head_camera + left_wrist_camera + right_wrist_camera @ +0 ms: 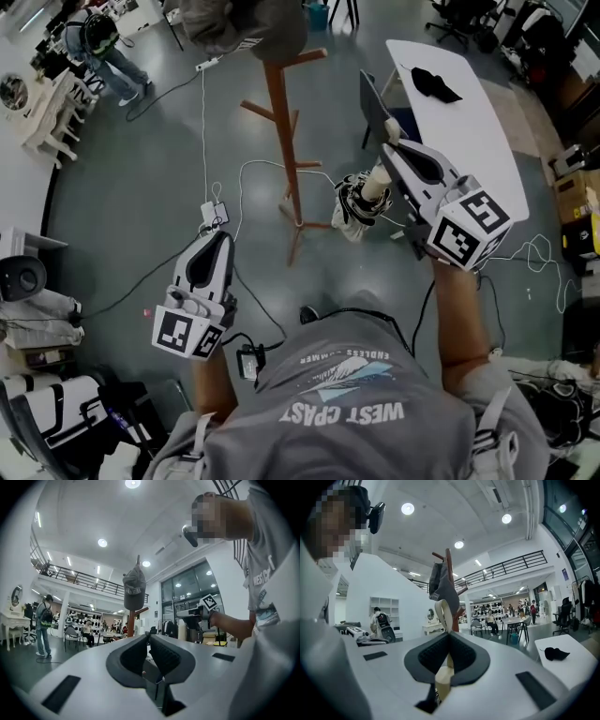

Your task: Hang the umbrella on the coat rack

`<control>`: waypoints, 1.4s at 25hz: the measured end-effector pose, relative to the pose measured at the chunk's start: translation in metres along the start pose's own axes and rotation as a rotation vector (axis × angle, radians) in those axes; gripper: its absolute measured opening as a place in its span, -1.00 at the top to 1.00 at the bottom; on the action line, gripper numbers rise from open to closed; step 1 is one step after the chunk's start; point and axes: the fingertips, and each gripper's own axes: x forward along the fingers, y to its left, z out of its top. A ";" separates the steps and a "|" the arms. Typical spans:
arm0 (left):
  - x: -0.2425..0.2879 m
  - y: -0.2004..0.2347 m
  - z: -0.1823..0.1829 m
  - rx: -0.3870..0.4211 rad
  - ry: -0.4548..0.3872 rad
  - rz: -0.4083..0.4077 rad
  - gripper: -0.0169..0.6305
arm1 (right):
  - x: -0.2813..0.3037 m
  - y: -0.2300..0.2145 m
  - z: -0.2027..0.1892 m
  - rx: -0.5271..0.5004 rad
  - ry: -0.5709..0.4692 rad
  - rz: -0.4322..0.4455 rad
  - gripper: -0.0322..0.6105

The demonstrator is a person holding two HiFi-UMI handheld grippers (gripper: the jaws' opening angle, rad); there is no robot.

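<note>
Right gripper view has our right gripper (447, 641) clamped on the smooth cream handle (443, 682) of the umbrella (362, 199), its flat loop (443, 613) poking up past the ribbed black pads (464, 656), and the folded patterned canopy (351, 217) dangles near the reddish wooden coat rack (281, 122). We judge the clean way is to carry that loop over an up-angled peg (265, 111) clear of the soft grey cap (440, 585), then lower until it bears. Our left gripper (147, 648) is closed on nothing.
</note>
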 end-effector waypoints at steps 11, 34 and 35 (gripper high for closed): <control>0.000 0.032 -0.005 -0.014 -0.002 0.050 0.83 | 0.045 -0.018 0.025 -0.020 -0.035 0.001 0.81; 0.041 0.068 -0.028 -0.066 0.013 0.177 0.83 | 0.134 -0.055 0.030 -0.045 0.017 0.106 0.81; 0.043 0.069 -0.029 -0.070 0.015 0.178 0.83 | 0.136 -0.056 0.031 -0.059 0.022 0.097 0.81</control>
